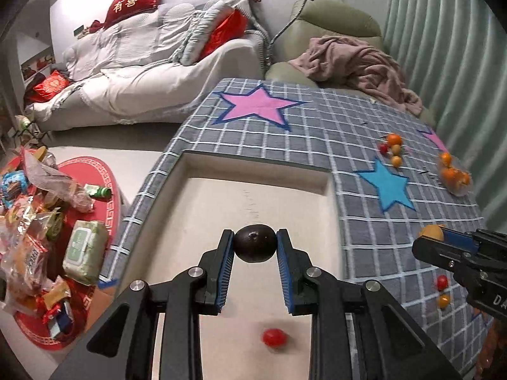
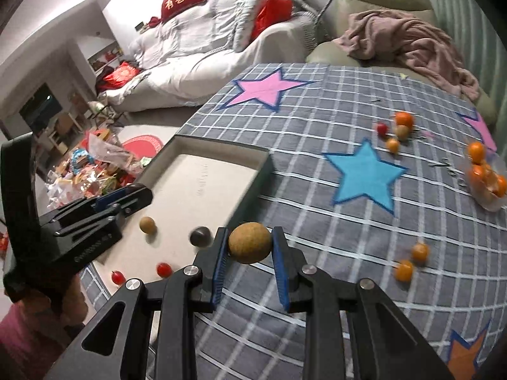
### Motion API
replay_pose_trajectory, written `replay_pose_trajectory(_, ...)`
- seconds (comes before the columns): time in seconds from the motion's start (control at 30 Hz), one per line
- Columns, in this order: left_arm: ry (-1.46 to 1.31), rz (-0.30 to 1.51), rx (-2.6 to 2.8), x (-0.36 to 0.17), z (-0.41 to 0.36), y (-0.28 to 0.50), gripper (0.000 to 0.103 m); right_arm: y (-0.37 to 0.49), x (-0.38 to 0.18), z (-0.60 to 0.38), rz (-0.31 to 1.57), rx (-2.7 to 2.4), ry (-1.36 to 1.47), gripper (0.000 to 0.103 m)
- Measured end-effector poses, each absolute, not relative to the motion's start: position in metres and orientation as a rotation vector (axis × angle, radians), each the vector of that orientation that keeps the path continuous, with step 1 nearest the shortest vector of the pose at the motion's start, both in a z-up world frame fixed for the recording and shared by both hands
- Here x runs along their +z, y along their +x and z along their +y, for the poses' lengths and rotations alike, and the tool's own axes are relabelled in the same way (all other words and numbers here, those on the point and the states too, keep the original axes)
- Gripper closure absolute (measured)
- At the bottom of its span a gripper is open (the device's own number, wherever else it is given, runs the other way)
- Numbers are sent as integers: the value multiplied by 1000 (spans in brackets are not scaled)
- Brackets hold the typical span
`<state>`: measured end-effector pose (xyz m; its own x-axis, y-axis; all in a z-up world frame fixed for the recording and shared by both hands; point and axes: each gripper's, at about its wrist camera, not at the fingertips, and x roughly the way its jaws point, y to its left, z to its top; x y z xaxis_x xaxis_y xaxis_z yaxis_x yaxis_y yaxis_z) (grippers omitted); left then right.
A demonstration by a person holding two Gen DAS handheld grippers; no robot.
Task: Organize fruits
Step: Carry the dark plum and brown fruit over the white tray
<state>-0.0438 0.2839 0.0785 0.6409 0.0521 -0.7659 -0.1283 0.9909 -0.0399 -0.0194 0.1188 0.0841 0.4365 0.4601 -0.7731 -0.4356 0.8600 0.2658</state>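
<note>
While both my hands are full, the question is how each fruit lies relative to the tray (image 1: 328, 186).

My left gripper (image 1: 255, 243) is closed down on a dark round fruit (image 1: 255, 243), pinched near the fingertips with the blue pads against its two sides. In the left wrist view that fruit hangs over the tray's pale floor, inside the walls, with a red tomato (image 1: 274, 337) lying on the floor below and nearer to me. So this hand is already above its spot; what it needs is room to lower and let go without landing on the tomato.

My right gripper (image 2: 250, 243) is likewise clamped on a tan round fruit (image 2: 250, 242), held at the tips. In the right wrist view it hangs over the grey checked rug (image 2: 317, 120), just outside the tray's right-hand wall, with the tray lying to its left. Inside the tray I see another tan ball (image 2: 147, 224), a dark one (image 2: 200, 236) and two tomatoes (image 2: 164, 269).

I judge the left hand nearer to release. The right must cross the wall leftward first, and my left gripper sits that way, so the two could crowd each other. Both fruits are round, so neither has a long axis to line up.

More oranges (image 2: 404, 118) and small fruit are scattered on the rug, far right.
</note>
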Motion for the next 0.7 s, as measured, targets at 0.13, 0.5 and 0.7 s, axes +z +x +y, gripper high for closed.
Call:
replay_pose_trajectory(0.13, -77, 892, 129, 70, 295, -29, 75, -5, 77, 140, 996, 580, 33, 73)
replay_pose_trajectory(0.5, -47, 989, 176, 36, 305, 8, 75, 33, 46, 185, 1067, 593, 4, 74)
replay_pose_trajectory(0.7, -45, 1029, 197, 22, 311, 16, 75, 46, 31, 198, 1090, 579, -46, 74)
